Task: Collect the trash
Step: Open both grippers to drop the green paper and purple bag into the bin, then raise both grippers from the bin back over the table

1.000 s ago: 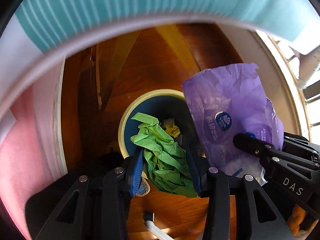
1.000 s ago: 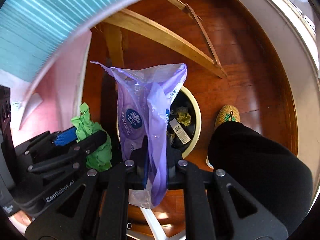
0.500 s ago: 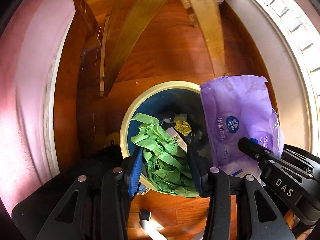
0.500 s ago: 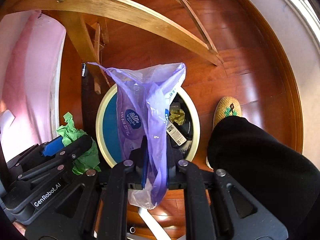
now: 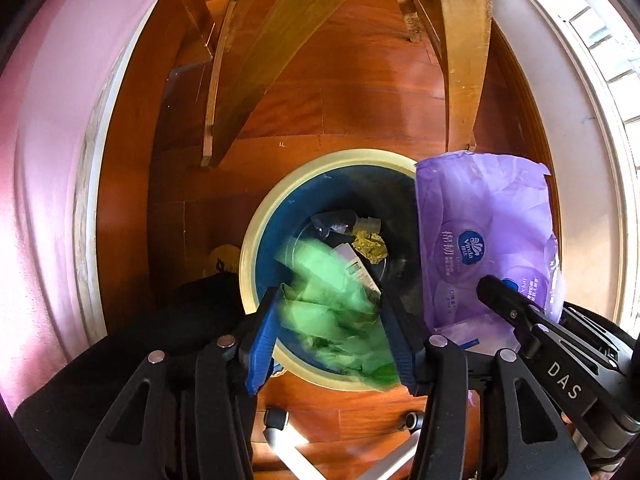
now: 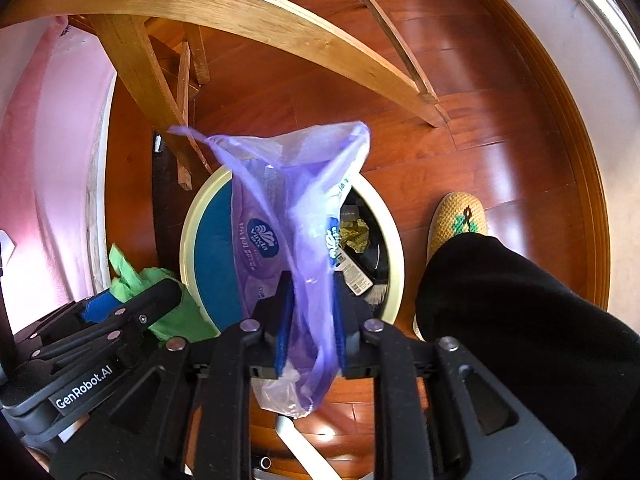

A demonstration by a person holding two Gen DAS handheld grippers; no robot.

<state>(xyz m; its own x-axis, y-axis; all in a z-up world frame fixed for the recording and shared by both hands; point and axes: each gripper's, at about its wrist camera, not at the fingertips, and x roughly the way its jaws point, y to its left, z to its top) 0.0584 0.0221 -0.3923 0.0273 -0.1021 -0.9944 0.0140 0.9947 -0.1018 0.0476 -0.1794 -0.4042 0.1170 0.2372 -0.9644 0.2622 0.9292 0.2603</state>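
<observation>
A round bin with a cream rim and blue inside stands on the wood floor; it also shows in the right wrist view. Several scraps lie in it. My left gripper hangs over the bin with its jaws apart; crumpled green paper sits blurred between them and shows in the right wrist view. My right gripper is shut on a purple plastic tissue wrapper, held over the bin; the wrapper shows at the right of the left wrist view.
Wooden chair legs arch just beyond the bin. A pink wall stands to the left and a white baseboard to the right. The person's dark trouser leg and yellow slipper are right of the bin.
Both grippers have come down closer over the bin. The left jaws have widened and the green paper is now motion-blurred between them. The right gripper still grips the purple wrapper.
</observation>
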